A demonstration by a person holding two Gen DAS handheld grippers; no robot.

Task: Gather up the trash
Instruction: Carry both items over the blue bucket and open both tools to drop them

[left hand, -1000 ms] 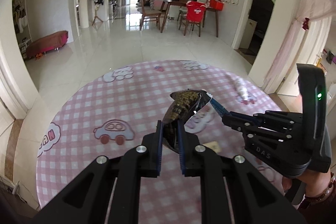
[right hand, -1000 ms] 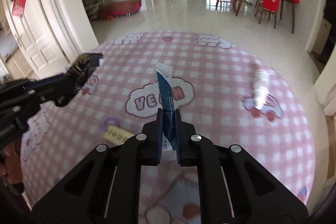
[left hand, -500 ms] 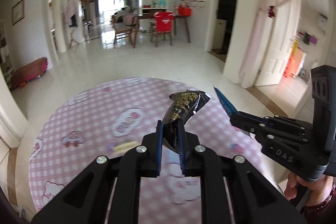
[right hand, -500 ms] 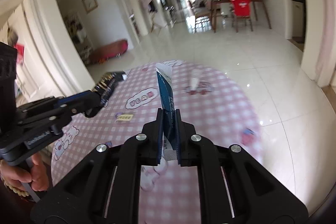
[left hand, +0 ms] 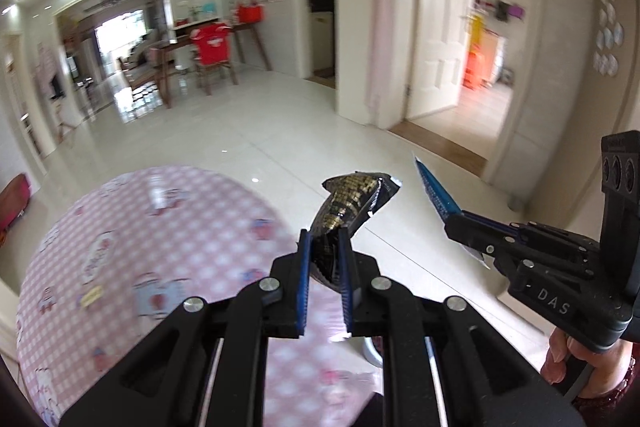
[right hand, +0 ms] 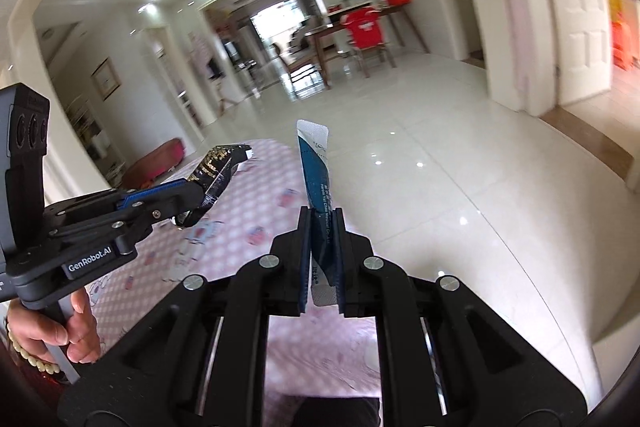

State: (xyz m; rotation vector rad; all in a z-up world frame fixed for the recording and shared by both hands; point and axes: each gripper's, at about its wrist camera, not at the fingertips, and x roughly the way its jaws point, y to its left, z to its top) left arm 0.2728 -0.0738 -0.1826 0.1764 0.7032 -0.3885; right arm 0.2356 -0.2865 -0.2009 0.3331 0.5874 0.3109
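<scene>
Tools first: we see the left tool tilted downward over the floor, its jaws narrow and clamped on a crumpled black-and-gold wrapper that sticks up and forward from between the blue pads. The right tool points down at a shallower tilt and pinches a flat blue sachet, which stands upright from its jaws with a white sealed end on top.

From the left wrist view we find the right tool off to the right, at about the same height, with the sachet's tip jutting toward the upper left and a hand wrapped around the handle below. From the right wrist view we get the mirror of this: the left tool on the left, the wrapper poking from its tip, and a hand with a bead bracelet gripping the handle.

Below both tools lies a round pink checked mat on pale glossy floor tiles. Only the left view shows a yellowish scrap lying on the mat. Farther off, both views show a dining table with a red-covered chair.
</scene>
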